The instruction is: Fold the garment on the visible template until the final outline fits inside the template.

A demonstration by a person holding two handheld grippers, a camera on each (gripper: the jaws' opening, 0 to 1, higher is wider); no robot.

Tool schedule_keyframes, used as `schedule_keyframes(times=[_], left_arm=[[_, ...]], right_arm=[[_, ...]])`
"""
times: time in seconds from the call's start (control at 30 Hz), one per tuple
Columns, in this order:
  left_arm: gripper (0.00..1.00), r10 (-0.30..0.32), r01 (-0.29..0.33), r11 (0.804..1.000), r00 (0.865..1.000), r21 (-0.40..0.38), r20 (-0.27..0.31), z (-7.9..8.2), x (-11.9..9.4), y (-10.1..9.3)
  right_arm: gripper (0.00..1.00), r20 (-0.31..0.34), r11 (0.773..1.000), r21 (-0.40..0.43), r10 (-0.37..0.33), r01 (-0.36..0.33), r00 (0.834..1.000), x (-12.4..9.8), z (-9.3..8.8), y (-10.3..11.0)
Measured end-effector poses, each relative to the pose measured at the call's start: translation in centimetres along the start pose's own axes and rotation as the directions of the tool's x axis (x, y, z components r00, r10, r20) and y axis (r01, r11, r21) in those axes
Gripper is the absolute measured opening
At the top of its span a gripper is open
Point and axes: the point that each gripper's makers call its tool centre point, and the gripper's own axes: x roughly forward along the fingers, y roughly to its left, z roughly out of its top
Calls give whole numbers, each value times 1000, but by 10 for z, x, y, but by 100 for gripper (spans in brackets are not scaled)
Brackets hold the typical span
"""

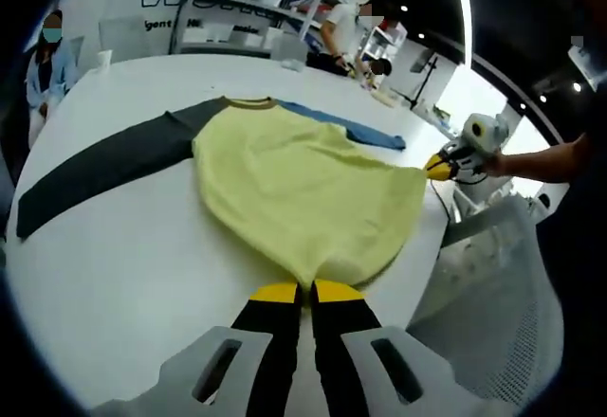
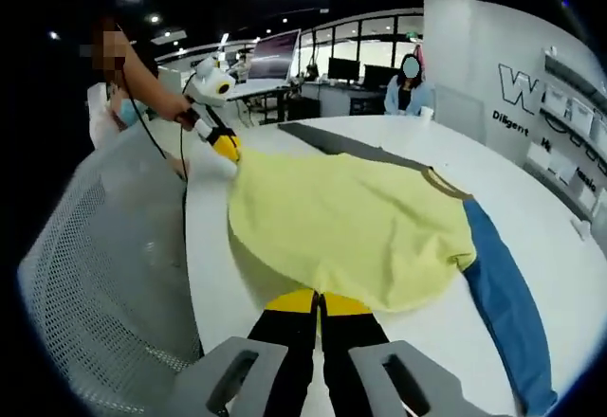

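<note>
A yellow shirt (image 1: 294, 185) lies flat on the white table (image 1: 123, 265), with a dark grey sleeve (image 1: 104, 166) stretched to the left and a blue sleeve (image 1: 356, 131) at the far right. My left gripper (image 1: 305, 291) is shut, its yellow tips pinching the near hem. At the shirt's right hem corner, my right gripper (image 1: 438, 166) is held by a hand. In the right gripper view the same shirt (image 2: 351, 223) spreads ahead, blue sleeve (image 2: 503, 294) on the right. My right gripper (image 2: 318, 301) is shut on the hem; the left gripper (image 2: 225, 147) grips the far corner.
A grey mesh chair (image 1: 493, 294) stands close against the table edge by the hem, also seen as a mesh chair (image 2: 95, 275). A seated person (image 1: 43, 66) and shelves (image 1: 237, 9) are beyond the far edge. A cup (image 1: 104, 57) stands near that edge.
</note>
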Motion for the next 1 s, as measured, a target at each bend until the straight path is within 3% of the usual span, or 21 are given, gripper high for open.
schedule_keyframes(times=[0.37, 0.67, 0.87, 1.0], left_arm=[[5, 3, -2, 1000, 999, -25, 37, 7, -10, 6], [5, 9, -9, 999, 1000, -45, 4, -4, -10, 7], [5, 31, -29, 998, 999, -64, 40, 2, -9, 11], [5, 30, -30, 999, 1000, -38, 8, -3, -3, 9]], right_arm=[[0, 7, 1000, 0, -19, 19, 1000, -13, 11, -1], [0, -63, 1000, -19, -4, 2, 998, -8, -18, 11], [0, -114, 996, -71, -66, 58, 991, -5, -30, 3], [0, -136, 995, -92, -61, 49, 989, 0, -39, 4]])
